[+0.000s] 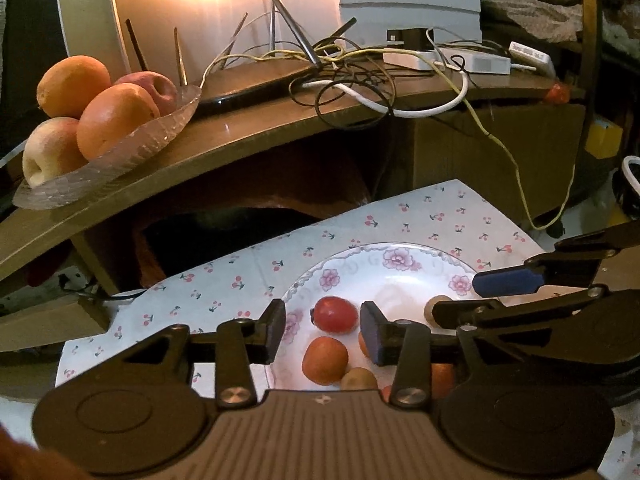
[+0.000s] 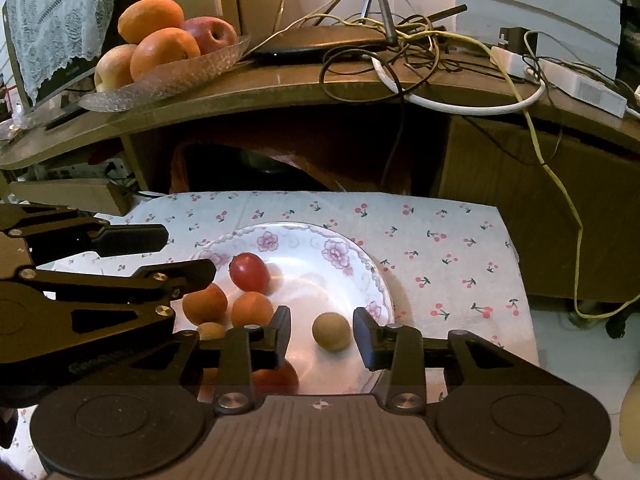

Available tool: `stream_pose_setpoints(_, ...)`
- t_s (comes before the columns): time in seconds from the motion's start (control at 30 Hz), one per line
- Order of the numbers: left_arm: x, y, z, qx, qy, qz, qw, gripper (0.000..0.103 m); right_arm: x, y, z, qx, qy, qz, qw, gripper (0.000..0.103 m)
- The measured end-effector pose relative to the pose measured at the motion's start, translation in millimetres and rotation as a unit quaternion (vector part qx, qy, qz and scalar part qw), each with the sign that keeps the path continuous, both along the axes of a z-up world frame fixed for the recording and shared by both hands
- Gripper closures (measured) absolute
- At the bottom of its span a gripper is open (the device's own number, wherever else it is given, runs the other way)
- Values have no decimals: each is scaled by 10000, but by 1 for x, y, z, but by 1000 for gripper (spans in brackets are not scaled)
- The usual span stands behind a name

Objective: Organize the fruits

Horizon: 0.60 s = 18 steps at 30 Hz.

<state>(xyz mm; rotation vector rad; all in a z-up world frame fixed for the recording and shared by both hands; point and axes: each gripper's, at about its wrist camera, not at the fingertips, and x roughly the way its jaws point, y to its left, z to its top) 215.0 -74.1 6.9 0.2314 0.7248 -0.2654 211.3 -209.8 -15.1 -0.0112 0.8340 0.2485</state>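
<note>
Fruits lie on a white plate (image 2: 360, 256) with pink flowers on its rim. The plate sits on a white cloth (image 2: 440, 240) printed with small red cherries. On the plate are a red fruit (image 2: 249, 273), two orange fruits (image 2: 252, 309) close beside it, and a round tan fruit (image 2: 331, 331) a little apart from them. Another small tan fruit (image 2: 211, 331) peeks out behind the black arm of the left tongs.

Behind the cloth is a brown desk (image 2: 280, 88). A glass dish (image 2: 168, 76) on it holds two big oranges (image 2: 165, 53) and two apples (image 2: 210, 33). A tangle of wires (image 2: 400, 52) and a white power strip (image 2: 560, 76) lie on the desk too. A small white tag (image 1: 530, 52) at the back has some writing, but it is too blurry to read.

The left tongs (image 1: 322, 330) are open and hold nothing. They hang low over the plate, and in the left wrist view the red fruit shows between the two tips. The right tongs (image 2: 321, 338) are open too and hold nothing. They are also low over the plate, and the round tan fruit sits between their tips without touching them. The two tongs are close, side by side, both pointing toward the desk.
</note>
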Motion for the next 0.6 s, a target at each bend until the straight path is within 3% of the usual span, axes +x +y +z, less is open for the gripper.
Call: stream_pose_setpoints(0.6,-57,17,12,-6,-28,330,9995,36,-48,-7,21,108,-47,-189,9998,56)
